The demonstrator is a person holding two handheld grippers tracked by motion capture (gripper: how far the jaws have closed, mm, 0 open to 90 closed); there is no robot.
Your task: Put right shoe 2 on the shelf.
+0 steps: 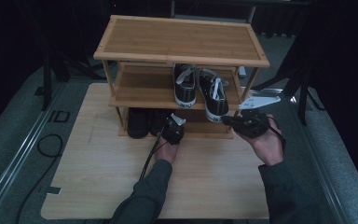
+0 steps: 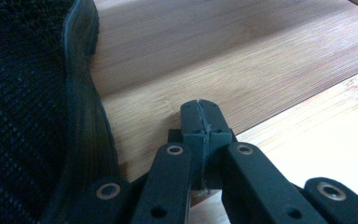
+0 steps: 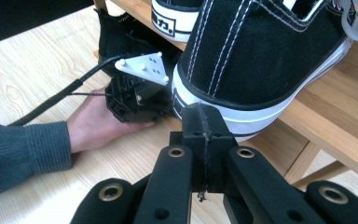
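A three-shelf wooden shoe rack [image 1: 182, 39] stands on the table. Two black-and-white sneakers [image 1: 185, 86] [image 1: 214, 95] sit on its middle shelf, heels toward me. A black shoe [image 1: 137, 122] [image 2: 28, 107] rests on the bottom shelf [image 2: 191, 60]. My left gripper [image 1: 168, 120] [image 2: 199, 105] is shut and empty, its tips over the bottom shelf's front edge just right of the black shoe. My right gripper [image 1: 224, 119] [image 3: 201, 109] is shut and empty, its tips right at the white heel sole of the right sneaker [image 3: 261, 51]; whether they touch I cannot tell.
The right sneaker's heel overhangs the middle shelf's front edge. The rack's top shelf is bare. In the right gripper view the left gripper [image 3: 137, 93] and its hand [image 3: 98, 123] lie low on the light wooden table [image 1: 112, 177]. Dark floor and stands surround the table.
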